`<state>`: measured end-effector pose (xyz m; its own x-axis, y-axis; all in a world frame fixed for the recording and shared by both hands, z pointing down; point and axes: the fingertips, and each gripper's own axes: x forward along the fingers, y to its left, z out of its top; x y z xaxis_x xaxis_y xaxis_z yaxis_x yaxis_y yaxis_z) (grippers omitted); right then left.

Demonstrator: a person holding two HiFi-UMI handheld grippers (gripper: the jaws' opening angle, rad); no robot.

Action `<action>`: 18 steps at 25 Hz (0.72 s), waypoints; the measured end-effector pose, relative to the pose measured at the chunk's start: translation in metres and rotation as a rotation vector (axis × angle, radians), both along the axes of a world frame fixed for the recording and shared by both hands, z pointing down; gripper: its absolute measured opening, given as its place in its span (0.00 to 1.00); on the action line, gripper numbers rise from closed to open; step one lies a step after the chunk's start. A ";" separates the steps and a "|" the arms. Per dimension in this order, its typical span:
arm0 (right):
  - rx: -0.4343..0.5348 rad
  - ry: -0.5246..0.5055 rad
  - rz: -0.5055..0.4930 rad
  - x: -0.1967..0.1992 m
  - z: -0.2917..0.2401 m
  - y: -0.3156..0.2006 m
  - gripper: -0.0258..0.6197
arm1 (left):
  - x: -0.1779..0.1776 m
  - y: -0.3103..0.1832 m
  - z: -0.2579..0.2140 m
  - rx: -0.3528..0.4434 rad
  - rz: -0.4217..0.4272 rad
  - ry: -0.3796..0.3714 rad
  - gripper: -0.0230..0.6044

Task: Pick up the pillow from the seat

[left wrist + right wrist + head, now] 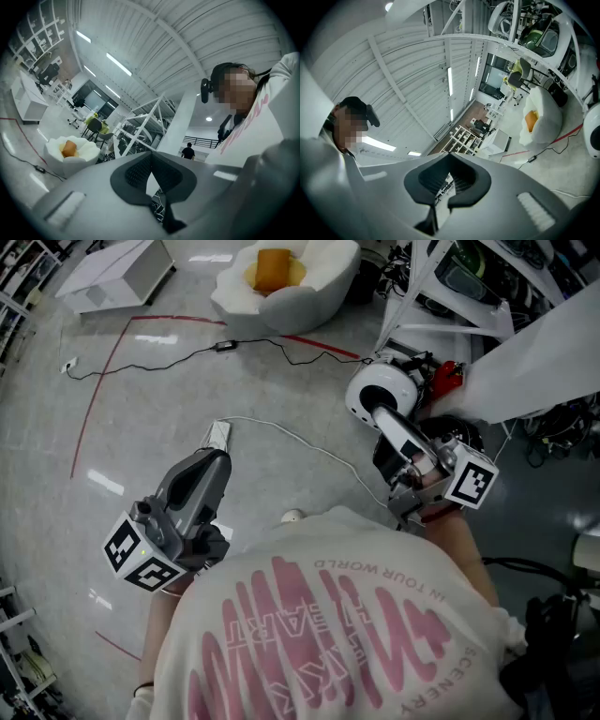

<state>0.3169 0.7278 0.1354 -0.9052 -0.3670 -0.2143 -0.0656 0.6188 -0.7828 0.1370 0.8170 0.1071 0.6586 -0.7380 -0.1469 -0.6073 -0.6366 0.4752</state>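
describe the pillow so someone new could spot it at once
Across the grey floor, past the red line, stands a puffy white seat. The pillow lies in its hollow. It is the only orange thing on that white seat.

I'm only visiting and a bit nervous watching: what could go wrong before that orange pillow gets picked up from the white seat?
1. A black cable and a white cable lie on the floor between the person and the seat; a foot could catch on them.
2. The left gripper and right gripper are both shut and empty; unless they open first, they may only shove the pillow around.
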 end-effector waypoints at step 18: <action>-0.039 -0.011 -0.047 -0.046 0.014 -0.016 0.04 | -0.037 -0.014 0.019 0.008 -0.037 -0.038 0.05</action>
<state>0.2705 0.7114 0.1496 -0.9192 -0.3326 -0.2108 -0.0284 0.5898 -0.8070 0.1003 0.8033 0.1263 0.6362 -0.7608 -0.1281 -0.6481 -0.6171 0.4463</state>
